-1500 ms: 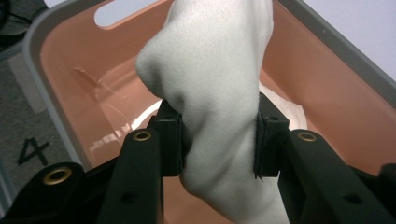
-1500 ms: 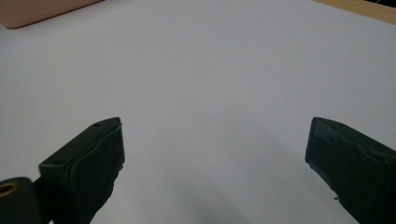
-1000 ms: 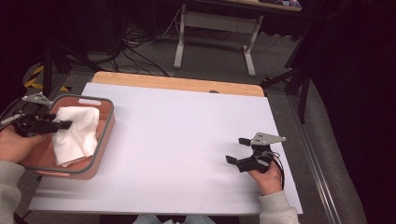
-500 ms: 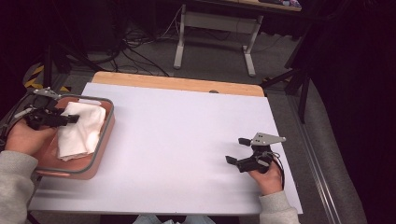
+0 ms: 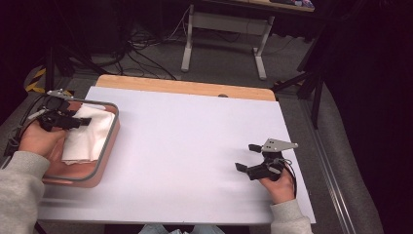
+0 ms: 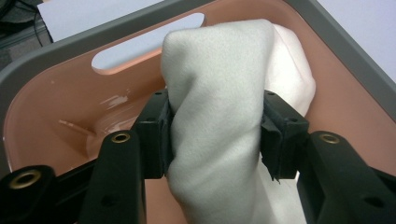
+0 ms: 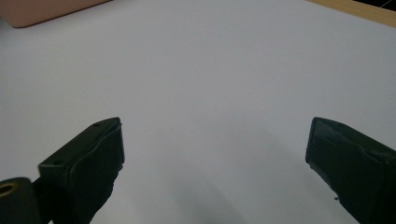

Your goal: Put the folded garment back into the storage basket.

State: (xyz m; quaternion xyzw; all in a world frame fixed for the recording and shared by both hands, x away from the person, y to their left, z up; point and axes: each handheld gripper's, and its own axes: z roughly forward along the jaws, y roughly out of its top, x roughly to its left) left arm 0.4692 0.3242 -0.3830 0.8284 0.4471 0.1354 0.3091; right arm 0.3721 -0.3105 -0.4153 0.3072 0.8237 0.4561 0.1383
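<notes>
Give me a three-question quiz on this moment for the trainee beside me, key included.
1. True or false: the left gripper has its jaws closed on the white cloth.
2. What does the cloth lie in? A) a pink bin with a grey rim B) a wire basket C) a cardboard box
3. What is between the jaws of the right gripper?

Key
1. True; a bunched fold is pinched between both pads.
2. A, the pink bin at the table's left edge.
3. Nothing; the jaws stand wide apart over the bare white table.
</notes>
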